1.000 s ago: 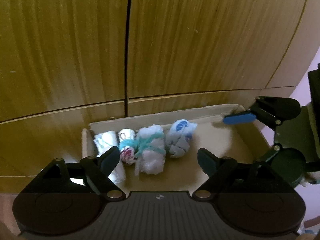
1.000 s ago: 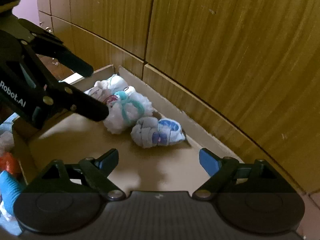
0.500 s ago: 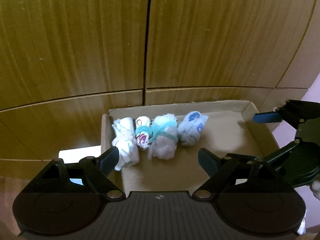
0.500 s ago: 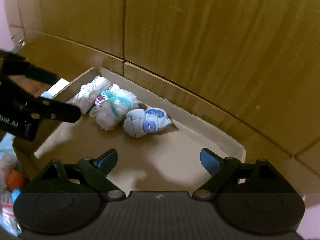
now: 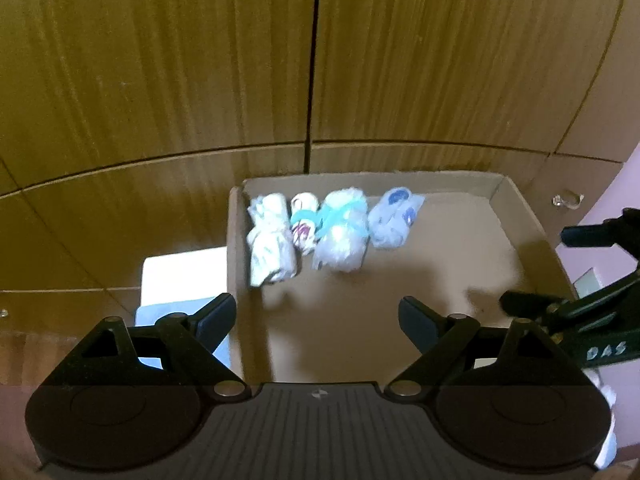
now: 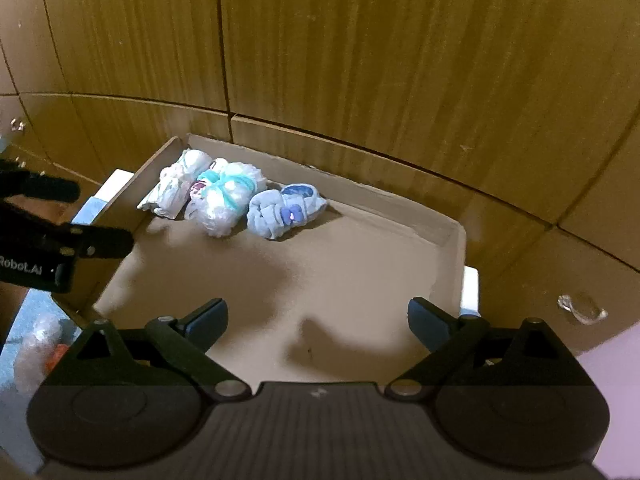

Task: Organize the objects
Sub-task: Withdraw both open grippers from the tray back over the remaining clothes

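Jaws of the left gripper [image 5: 316, 314] stand wide and empty; four sock bundles [image 5: 328, 232] lie in a row at twelve o'clock, well beyond them, in the box's [image 5: 516, 216] far-left corner. From the right wrist, the right gripper's [image 6: 318, 318] jaws, just opened wider, hold nothing; the bundles [image 6: 232, 196] sit at eleven o'clock, apart.

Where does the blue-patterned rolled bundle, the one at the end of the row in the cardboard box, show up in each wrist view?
Left wrist view: the blue-patterned bundle lies right of centre, rightmost in the row, near the box's far wall.
Right wrist view: the same bundle lies left of centre, again rightmost in the row.
Shared landmark: the white bundle tied with a teal band, right beside it on its left.
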